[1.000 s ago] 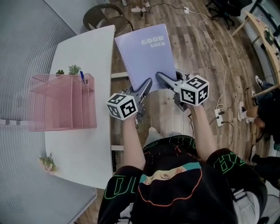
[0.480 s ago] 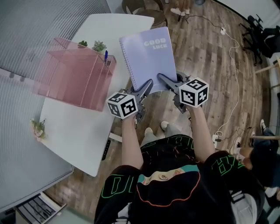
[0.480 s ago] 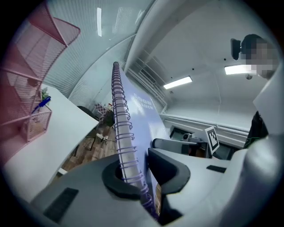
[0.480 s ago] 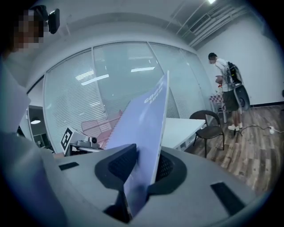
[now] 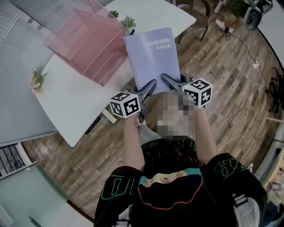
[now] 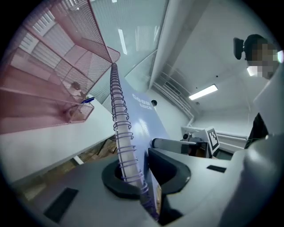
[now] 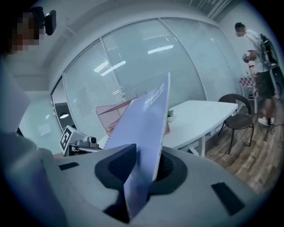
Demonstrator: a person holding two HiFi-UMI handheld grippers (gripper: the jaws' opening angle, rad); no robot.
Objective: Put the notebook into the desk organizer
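A lilac spiral notebook (image 5: 153, 57) with "GOOD LUCK" on its cover is held in the air by both grippers at its near edge. My left gripper (image 5: 148, 87) is shut on the spiral-bound corner (image 6: 125, 153). My right gripper (image 5: 167, 81) is shut on the other near corner (image 7: 144, 133). The pink wire-mesh desk organizer (image 5: 91, 44) stands on the white table (image 5: 75, 104), just left of the notebook; it also shows as a pink mesh organizer (image 6: 49, 75) in the left gripper view.
Small potted plants (image 5: 128, 21) and a blue pen (image 5: 132, 32) sit behind the organizer. Another small plant (image 5: 36, 79) lies at the table's left edge. A chair (image 5: 195, 9) stands beyond the table on the wood floor. A person (image 7: 259, 62) stands far right.
The view has swung round: table and organizer now lie closer to the notebook, up and to the left. Both grippers keep their hold on the notebook's near edge.
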